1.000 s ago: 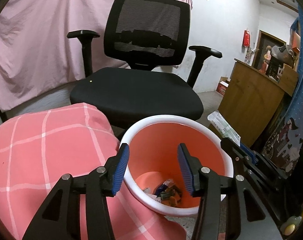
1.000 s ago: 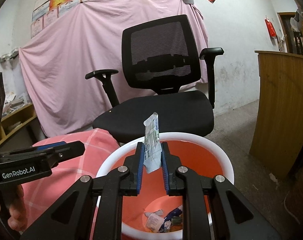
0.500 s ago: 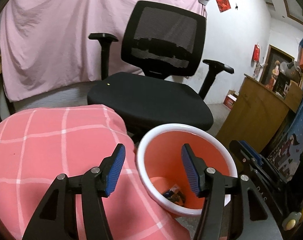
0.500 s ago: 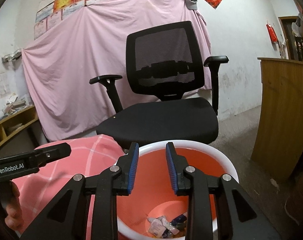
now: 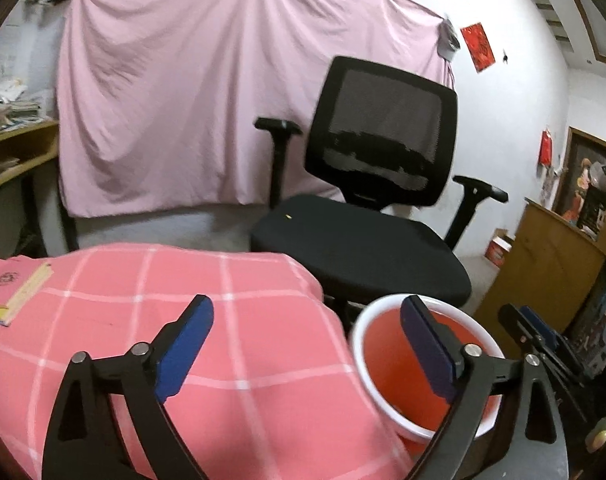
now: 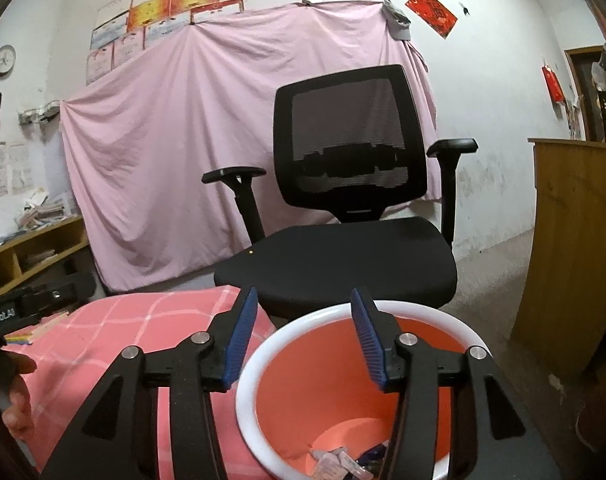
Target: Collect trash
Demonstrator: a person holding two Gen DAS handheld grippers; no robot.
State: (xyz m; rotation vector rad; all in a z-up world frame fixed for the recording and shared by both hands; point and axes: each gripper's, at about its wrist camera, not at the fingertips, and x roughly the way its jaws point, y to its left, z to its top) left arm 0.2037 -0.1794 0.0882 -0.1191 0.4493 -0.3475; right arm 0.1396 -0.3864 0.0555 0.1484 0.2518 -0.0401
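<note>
Here, both grippers are empty. The right gripper (image 6: 305, 334) hangs over the near rim of an orange bin (image 6: 299, 380) with a white lip, its blue-padded jaws spread wide and nothing between them. The left gripper (image 5: 305, 350) is also spread wide and empty; it points across a table covered in a pink checked cloth (image 5: 239, 344), with the bin (image 5: 387, 364) just beside the table's right edge.

At the bottom of the bin lies a small heap of wrappers (image 6: 339, 460), pale and dark scraps, too small to tell apart. So some trash is already collected. Judging from that, the task is under way, and what is left depends on litter still lying about. None shows on the stretch of cloth in view.

On the far left of the table rests a pink book (image 5: 13, 284), stacked on something yellow. It looks like a belonging, not trash, and should be left alone.

Behind the bin stands a black office chair (image 6: 343, 220) with a mesh back, close enough that its seat overhangs the space near the bin. A pink sheet (image 6: 191, 152) hangs across the wall behind. A wooden counter (image 6: 579, 248) stands to the right, and low shelves (image 6: 35, 252) with papers to the left. Nothing blocks the bin's mouth.
</note>
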